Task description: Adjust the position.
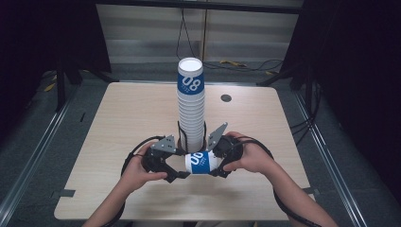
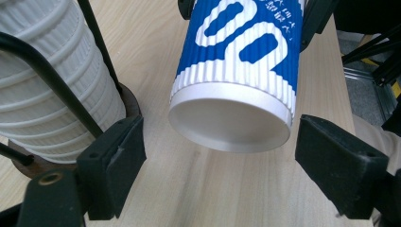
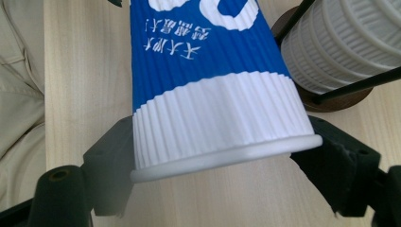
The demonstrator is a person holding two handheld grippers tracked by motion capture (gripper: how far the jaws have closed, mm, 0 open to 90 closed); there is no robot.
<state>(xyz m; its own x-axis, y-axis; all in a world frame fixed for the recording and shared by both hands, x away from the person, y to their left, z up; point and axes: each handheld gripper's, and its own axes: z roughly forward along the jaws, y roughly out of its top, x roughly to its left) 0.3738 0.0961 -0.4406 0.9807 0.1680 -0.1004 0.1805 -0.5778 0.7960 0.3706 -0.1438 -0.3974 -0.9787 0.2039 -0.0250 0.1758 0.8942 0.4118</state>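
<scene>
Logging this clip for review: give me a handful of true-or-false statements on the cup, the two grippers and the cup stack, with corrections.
1. The loose blue and white cup lies sideways between the two grippers. True.
2. The left gripper is clamped on the cup. False: its jaws stand apart on either side of the cup's bottom end, not touching it.
3. The right gripper has the cup's wide rim end between its jaws. True.
4. The tall stack of cups lies toppled on the table. False: it stands upright in a wire holder on a round base.
5. The stack's top cup is plain white. False: it is blue with white print.
</scene>
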